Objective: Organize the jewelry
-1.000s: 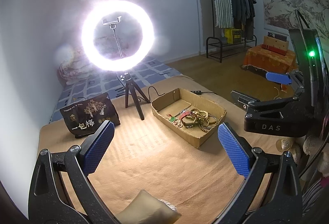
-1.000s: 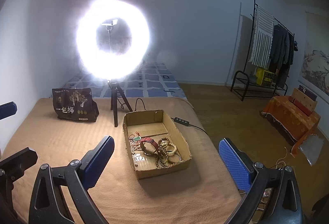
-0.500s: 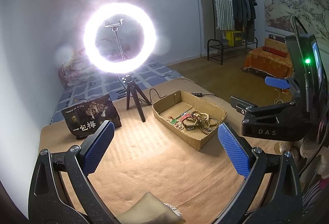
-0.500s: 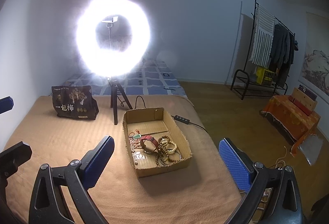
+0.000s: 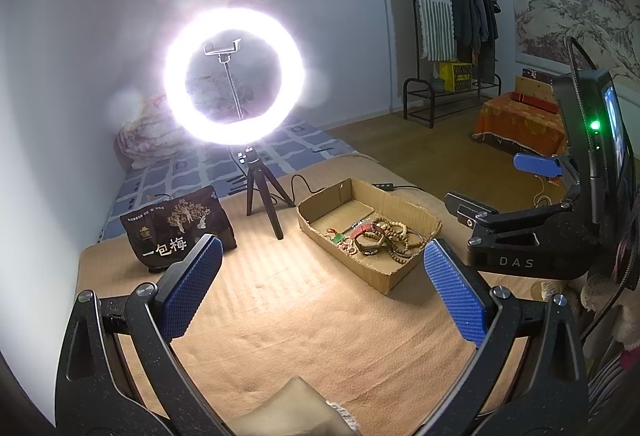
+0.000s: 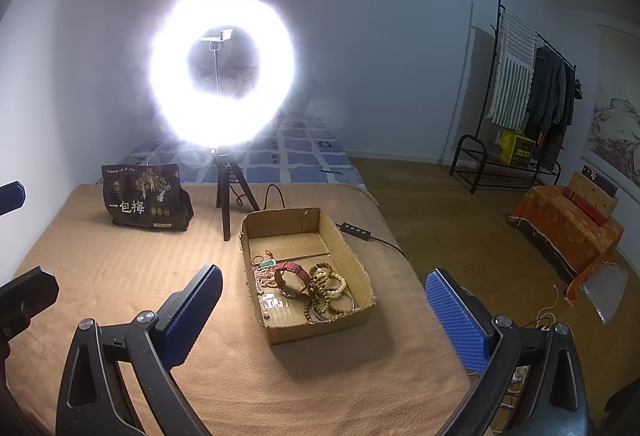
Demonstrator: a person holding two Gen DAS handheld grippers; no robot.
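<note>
Both tongs released, empty: left gripper (image 5: 322, 278), right gripper (image 6: 324, 310). Cardboard box (image 6: 352, 264) of bracelets (image 6: 326, 286) sits nearer than before, 12 o'clock.

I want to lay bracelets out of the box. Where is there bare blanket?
Bare blanket lies left of the cardboard box, in front of the dark snack bag and tripod, and nearer than the box. Inside the box only the far end is bare; the near end is crowded with jewelry.
</note>
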